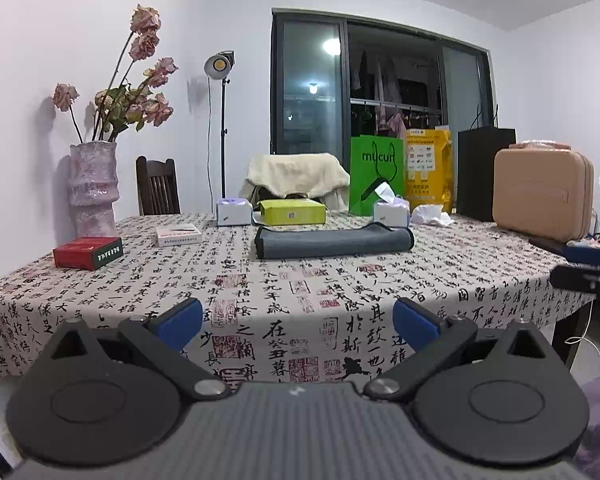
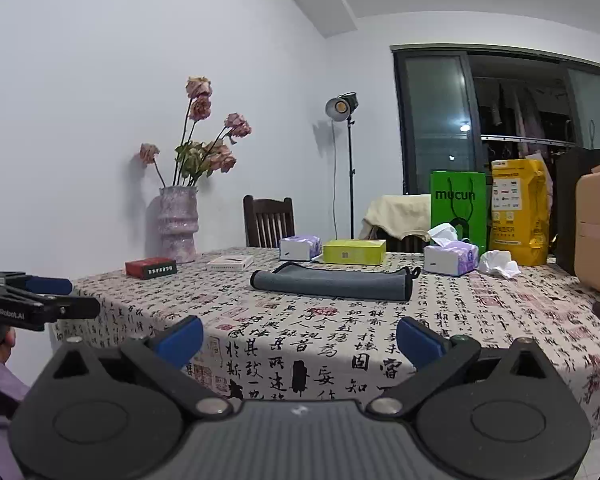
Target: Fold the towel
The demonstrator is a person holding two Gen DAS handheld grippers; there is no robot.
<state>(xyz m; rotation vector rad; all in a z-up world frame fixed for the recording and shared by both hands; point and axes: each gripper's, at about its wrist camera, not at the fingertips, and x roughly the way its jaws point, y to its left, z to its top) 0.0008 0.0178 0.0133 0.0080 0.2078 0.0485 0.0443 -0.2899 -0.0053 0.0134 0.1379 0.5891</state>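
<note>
A grey towel (image 1: 334, 242) lies folded into a long flat strip on the far middle of the table, on the calligraphy-print tablecloth (image 1: 300, 300). It also shows in the right wrist view (image 2: 332, 284). My left gripper (image 1: 298, 320) is open and empty, held near the table's front edge, well short of the towel. My right gripper (image 2: 300, 338) is open and empty, also back at the front edge. The left gripper shows from the side at the left edge of the right wrist view (image 2: 40, 300).
Behind the towel stand a lime box (image 1: 292, 212), two tissue packs (image 1: 232, 212), a green bag (image 1: 376, 172) and a yellow bag (image 1: 428, 168). A red box (image 1: 88, 254), a white box (image 1: 179, 235) and a vase (image 1: 94, 188) are at the left. A tan case (image 1: 542, 196) is at the right.
</note>
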